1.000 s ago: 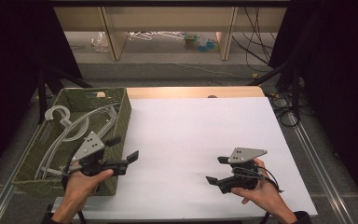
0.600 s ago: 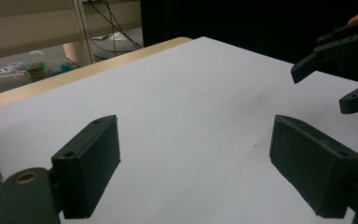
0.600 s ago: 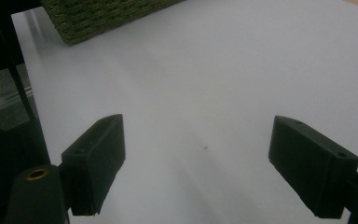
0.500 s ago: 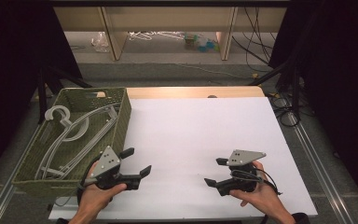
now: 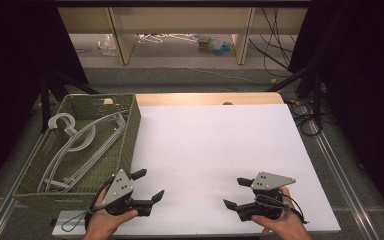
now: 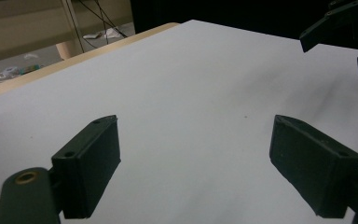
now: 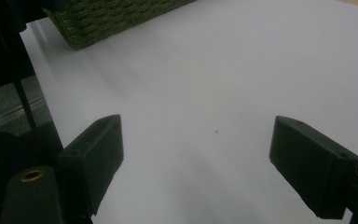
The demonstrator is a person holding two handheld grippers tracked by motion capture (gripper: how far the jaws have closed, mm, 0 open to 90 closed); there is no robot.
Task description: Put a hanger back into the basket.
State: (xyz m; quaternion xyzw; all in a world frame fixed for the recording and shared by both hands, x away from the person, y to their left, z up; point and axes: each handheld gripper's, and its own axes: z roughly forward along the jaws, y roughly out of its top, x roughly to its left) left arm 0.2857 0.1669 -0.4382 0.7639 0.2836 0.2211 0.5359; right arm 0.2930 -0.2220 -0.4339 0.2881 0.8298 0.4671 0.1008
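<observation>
Both jaws spread, empty: left gripper [image 5: 146, 186] just right of the woven olive-green basket [image 5: 130, 130], pale grey plastic hangers [image 5: 80, 147] tangled inside it, right gripper [image 5: 236, 192] well apart; risk: hooks snagging together, lifting several.

Layout at the table's near edge

Left gripper [image 5: 147, 185] just right of basket [image 5: 130, 145], hangers [image 5: 80, 145] inside; bare table [image 5: 215, 145] ahead of both pairs of fingers; right gripper [image 5: 237, 193] well apart, possibly resting on the surface.
</observation>
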